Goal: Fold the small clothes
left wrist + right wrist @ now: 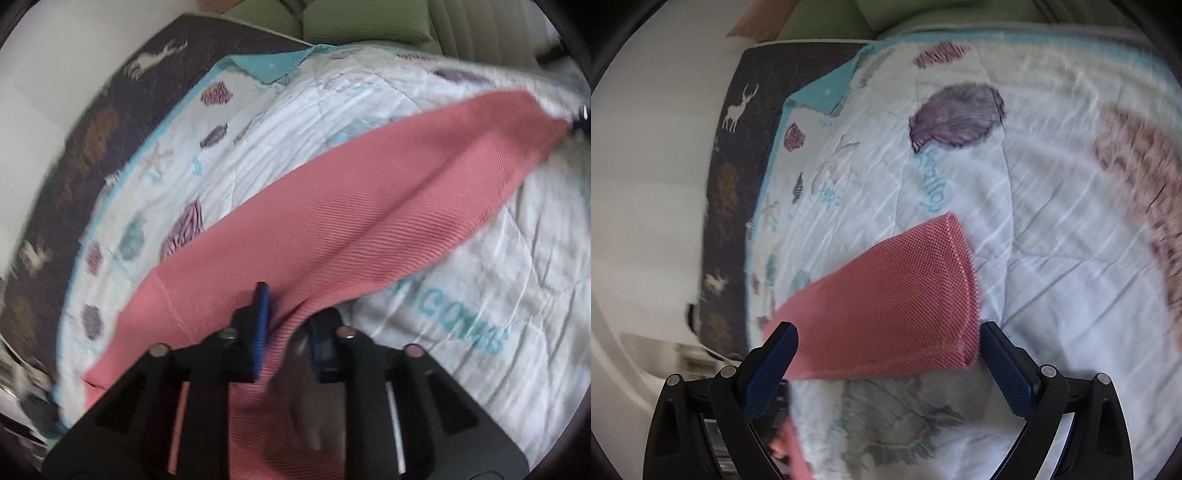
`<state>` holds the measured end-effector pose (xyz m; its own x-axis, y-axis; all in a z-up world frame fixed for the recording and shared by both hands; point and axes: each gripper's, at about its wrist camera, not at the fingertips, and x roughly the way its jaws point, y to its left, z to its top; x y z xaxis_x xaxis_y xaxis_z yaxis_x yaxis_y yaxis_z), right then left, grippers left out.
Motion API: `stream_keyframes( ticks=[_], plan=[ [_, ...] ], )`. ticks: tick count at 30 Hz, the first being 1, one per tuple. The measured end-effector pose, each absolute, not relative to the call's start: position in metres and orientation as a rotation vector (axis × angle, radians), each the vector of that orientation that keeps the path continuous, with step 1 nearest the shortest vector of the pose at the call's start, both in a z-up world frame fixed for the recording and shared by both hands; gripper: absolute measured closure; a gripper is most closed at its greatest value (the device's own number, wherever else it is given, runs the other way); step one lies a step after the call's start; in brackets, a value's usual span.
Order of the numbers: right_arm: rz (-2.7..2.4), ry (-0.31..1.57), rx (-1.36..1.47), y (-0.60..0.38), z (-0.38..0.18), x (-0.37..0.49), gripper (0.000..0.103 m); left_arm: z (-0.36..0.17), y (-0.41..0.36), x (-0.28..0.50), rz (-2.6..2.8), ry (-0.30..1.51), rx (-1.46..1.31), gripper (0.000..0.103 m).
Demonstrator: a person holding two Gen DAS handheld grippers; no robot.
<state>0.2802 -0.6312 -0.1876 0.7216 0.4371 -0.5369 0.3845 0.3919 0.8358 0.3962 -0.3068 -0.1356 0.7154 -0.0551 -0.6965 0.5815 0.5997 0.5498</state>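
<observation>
A pink ribbed garment [351, 221] lies stretched in a long band across a white quilt [295, 122] printed with shells. My left gripper [291, 306] is shut on a bunched fold at the garment's near end, with fabric pinched between the blue pads. In the right wrist view the garment's other end [886, 288] shows a stitched hem and sits slightly lifted over the quilt [1034, 221]. My right gripper [886, 328] stands wide open, one finger on each side of that end, and the pads do not touch the cloth.
A dark blanket with white deer [92, 129] [738, 110] lies under the quilt and shows along its left edge. Green cushions [351, 18] sit at the far side. A pale floor [646, 184] lies beyond the blanket's left edge.
</observation>
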Motion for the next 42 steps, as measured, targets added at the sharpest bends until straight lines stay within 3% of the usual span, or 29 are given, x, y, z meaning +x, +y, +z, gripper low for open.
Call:
stream_keyframes(
  ticks=[3, 5, 6, 7, 8, 9, 15, 24, 31, 35, 42],
  plan=[
    [0.044, 0.809, 1.213, -0.635, -0.190, 0.282, 0.021, -0.140, -0.309, 0.394, -0.382, 0.664, 0.885, 0.089],
    [0.032, 0.822, 1.229, -0.637, -0.196, 0.282, 0.046, -0.137, -0.306, 0.397, -0.386, 0.678, 0.855, 0.089],
    [0.030, 0.827, 1.240, -0.638, -0.199, 0.281, 0.052, -0.135, -0.305, 0.398, -0.389, 0.684, 0.844, 0.089],
    [0.031, 0.828, 1.256, -0.639, -0.203, 0.280, 0.064, -0.134, -0.304, 0.399, -0.391, 0.689, 0.835, 0.089],
    [0.043, 0.824, 1.278, -0.640, -0.206, 0.280, 0.087, -0.133, -0.304, 0.399, -0.391, 0.691, 0.831, 0.089],
    [0.075, 0.823, 1.314, -0.641, -0.211, 0.280, 0.097, -0.133, -0.305, 0.400, -0.387, 0.690, 0.831, 0.090],
    [0.071, 0.727, 1.222, -0.630, -0.167, 0.279, 0.099, -0.130, -0.304, 0.397, -0.346, 0.679, 0.802, 0.094],
    [0.225, 0.690, 0.827, -0.533, 0.026, 0.351, 0.099, -0.102, -0.274, 0.403, -0.243, 0.742, 0.464, 0.096],
    [0.356, 0.701, 0.558, -0.395, 0.134, 0.395, 0.099, -0.084, -0.229, 0.395, 0.003, 0.760, 0.151, 0.097],
    [0.462, 0.747, 0.428, -0.303, 0.161, 0.406, 0.099, -0.079, -0.198, 0.390, 0.105, 0.803, -0.045, 0.097],
    [0.560, 0.816, 0.125, -0.140, 0.164, 0.406, 0.099, -0.087, -0.170, 0.385, 0.222, 0.815, -0.104, 0.097]
  ],
)
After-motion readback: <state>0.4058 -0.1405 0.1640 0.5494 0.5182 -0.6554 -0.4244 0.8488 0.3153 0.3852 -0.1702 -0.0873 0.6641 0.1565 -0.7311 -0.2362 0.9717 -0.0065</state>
